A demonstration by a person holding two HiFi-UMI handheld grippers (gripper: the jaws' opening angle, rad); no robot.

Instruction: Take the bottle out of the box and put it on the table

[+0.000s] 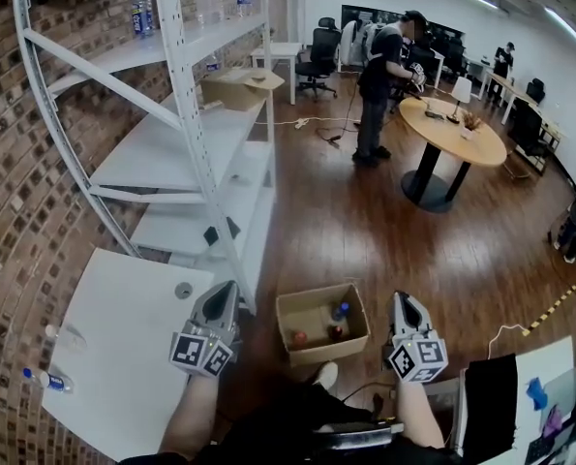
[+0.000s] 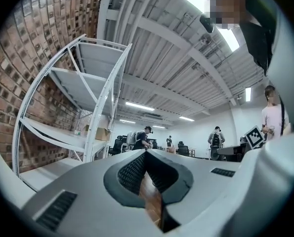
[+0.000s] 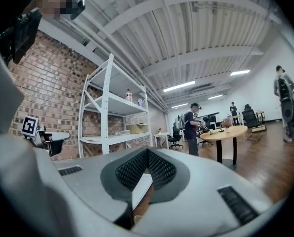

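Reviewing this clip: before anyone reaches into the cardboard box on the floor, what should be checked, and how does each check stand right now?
1. Bottle visible in the cardboard box, open from above: ok; two reddish round items lie beside it.
2. Left gripper empty: ok, shut on nothing.
3. Right gripper empty: ok, shut on nothing.
4. Jaws open for a grasp: not ok, both shut.
5. A gripper over the box: not ok, they flank it.
6. Free room on the white table: ok; a second bottle lies near its left edge.
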